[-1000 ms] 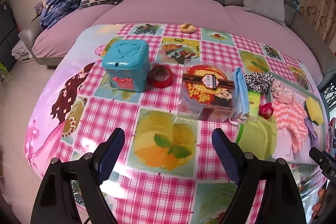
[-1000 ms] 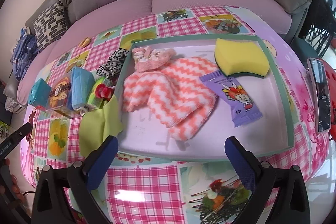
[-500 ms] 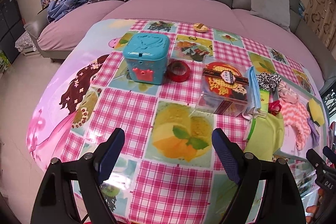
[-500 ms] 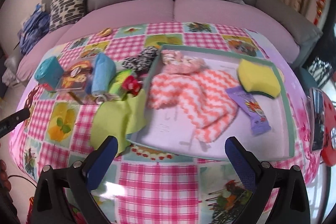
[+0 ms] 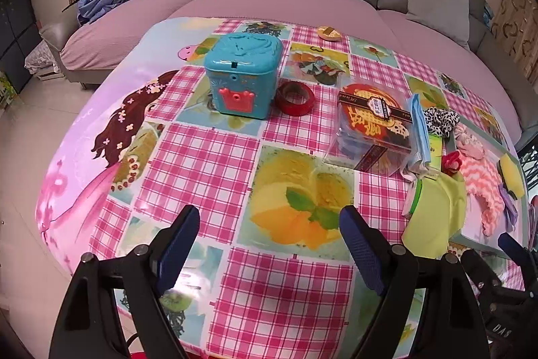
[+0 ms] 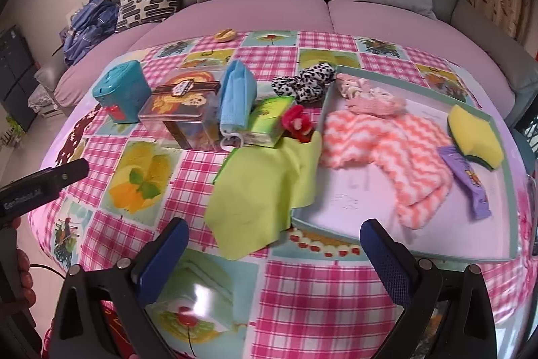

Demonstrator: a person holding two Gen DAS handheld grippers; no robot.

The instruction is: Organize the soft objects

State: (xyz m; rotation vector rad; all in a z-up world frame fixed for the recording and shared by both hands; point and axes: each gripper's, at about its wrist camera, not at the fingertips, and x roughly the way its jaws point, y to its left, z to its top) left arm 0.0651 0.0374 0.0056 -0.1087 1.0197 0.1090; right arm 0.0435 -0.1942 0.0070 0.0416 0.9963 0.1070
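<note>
We held the left gripper [image 5: 269, 244] with jaws wide apart and nothing between them, above the checked tablecloth [image 5: 208, 164]; the right gripper [image 6: 274, 253] likewise gaped, holding nothing, just short of the lime cloth [image 6: 262, 187] draped over the tray [image 6: 504, 190] rim; the gripper side at left read "GenRobot.AI"; the clear box [image 6: 183, 113] label was illegible
</note>
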